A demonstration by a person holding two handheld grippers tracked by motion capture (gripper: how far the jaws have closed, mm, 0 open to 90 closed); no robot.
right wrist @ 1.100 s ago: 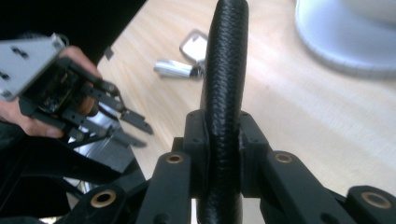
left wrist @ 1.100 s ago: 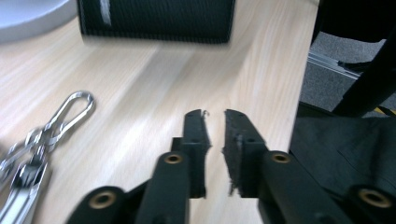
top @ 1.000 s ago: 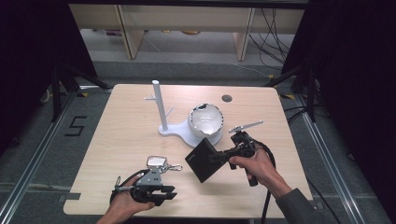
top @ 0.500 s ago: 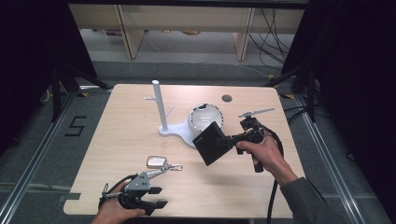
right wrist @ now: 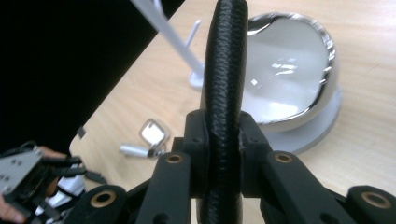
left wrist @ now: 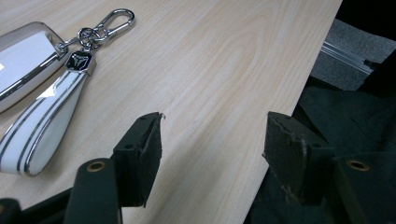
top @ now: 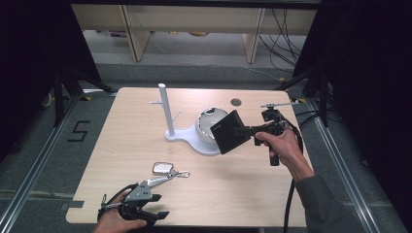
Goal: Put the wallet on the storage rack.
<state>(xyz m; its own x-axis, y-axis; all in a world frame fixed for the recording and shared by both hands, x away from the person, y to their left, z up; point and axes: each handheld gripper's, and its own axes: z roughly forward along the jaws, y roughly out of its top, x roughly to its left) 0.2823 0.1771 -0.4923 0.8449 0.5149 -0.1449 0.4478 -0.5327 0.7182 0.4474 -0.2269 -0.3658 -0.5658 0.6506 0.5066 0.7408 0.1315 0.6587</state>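
Pale wood-grain table, smooth and matt. Glossy white key fob edged in polished chrome, with shiny metal clasp. Black wallet of pebbled, leather-like texture. Mirror-bright chrome bowl on matt white plastic stand.

**Bright table, dark surround**

Overhead light is falling evenly on the pale table, while the surroundings are sinking into black. Glare is streaking the chrome dome. The near black wallet is blurring slightly.
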